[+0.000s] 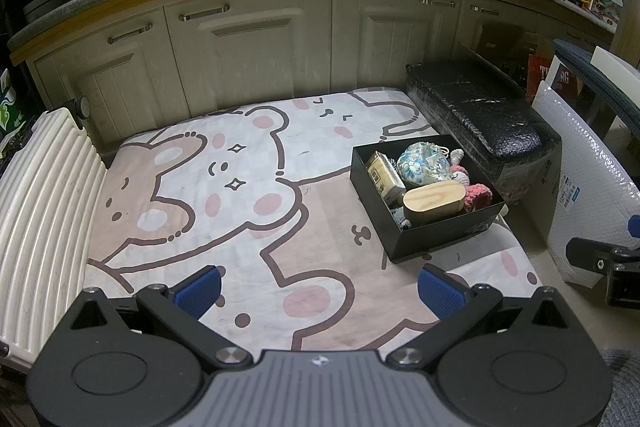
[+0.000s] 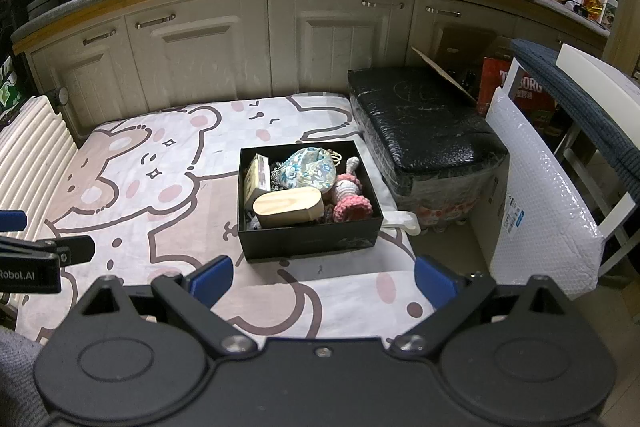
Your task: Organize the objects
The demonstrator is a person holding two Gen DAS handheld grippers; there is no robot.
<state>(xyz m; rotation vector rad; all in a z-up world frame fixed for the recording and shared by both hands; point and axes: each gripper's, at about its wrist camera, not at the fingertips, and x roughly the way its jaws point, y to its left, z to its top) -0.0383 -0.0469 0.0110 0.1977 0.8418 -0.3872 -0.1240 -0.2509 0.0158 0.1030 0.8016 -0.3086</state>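
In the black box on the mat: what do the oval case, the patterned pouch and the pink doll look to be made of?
Oval case: pale wood, seemingly unpainted, with grain lines across its lid. Patterned pouch: woven fabric, likely brocade, with a blue floral print, gathered at a drawstring neck. Pink doll: crocheted yarn, matte, with visible stitch loops. Black box: probably rigid cardboard, with thin, straight matte walls.

Left gripper (image 1: pixel 319 289): black linkage, blue ribbed pads (image 1: pixel 199 289), silver screws, grey ribbed body. Right gripper (image 2: pixel 323 279): same, black body.

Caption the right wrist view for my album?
Open right gripper hovers before a black box of trinkets on a bear-print blanket.
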